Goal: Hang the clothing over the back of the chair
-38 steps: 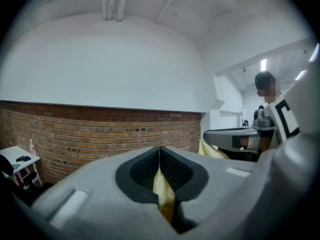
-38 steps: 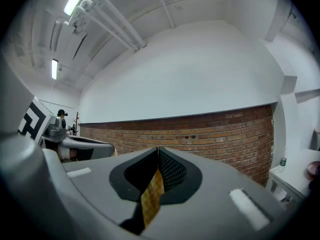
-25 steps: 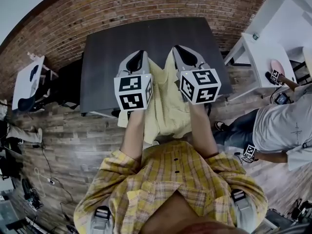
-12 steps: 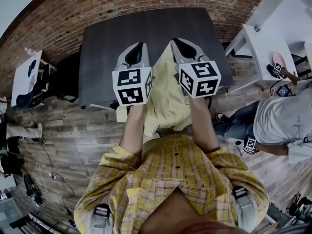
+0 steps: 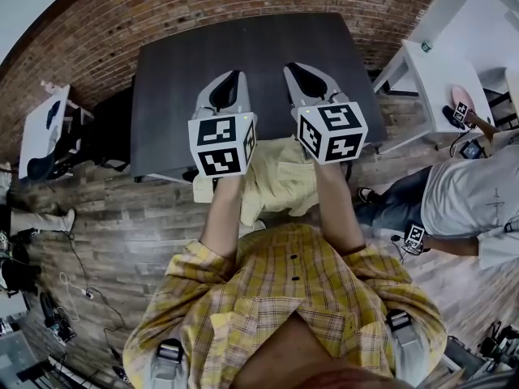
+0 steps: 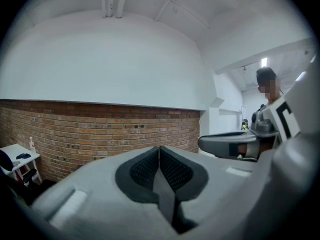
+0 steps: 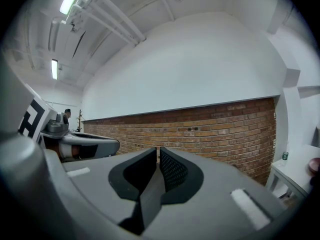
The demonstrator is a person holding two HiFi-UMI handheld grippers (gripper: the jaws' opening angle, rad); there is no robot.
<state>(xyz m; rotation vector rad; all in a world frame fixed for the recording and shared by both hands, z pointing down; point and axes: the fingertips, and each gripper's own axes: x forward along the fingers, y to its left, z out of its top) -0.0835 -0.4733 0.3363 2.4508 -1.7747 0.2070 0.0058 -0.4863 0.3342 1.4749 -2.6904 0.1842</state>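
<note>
Above the near edge of the dark table (image 5: 243,55), we hold the left gripper (image 6: 159,151) and the right gripper (image 7: 158,154) side by side. Each has its jaws pressed together on nothing, with only the brick wall (image 5: 243,6) beyond the table ahead of them. The clothing (image 5: 280,181), a pale yellow garment, is in neither gripper. It lies bunched and drooping just off the table's near edge, below and between our forearms, and it seems to be draped over something. We cannot make out a chair back there, because the cloth and our arms cover that spot. We judge the garment light, soft and limp. It should fold and slide rather than hold a shape, so one pinch will let it swing and bunch. Taking it at two points along a top hem or the shoulders, one per gripper, should keep it spread enough to lay evenly. Thin fabric may slip from closed pads unless a fold is gathered first. To the right of the dark table stands a white table (image 5: 438,87), and nearer than that another person (image 5: 466,209) is close to our right elbow. A wide swing on that side could reach them. To the left of the dark table is a small white stand (image 5: 45,132), and cables (image 5: 69,290) trail over the wooden floor (image 5: 122,217), well clear of our reach.
</note>
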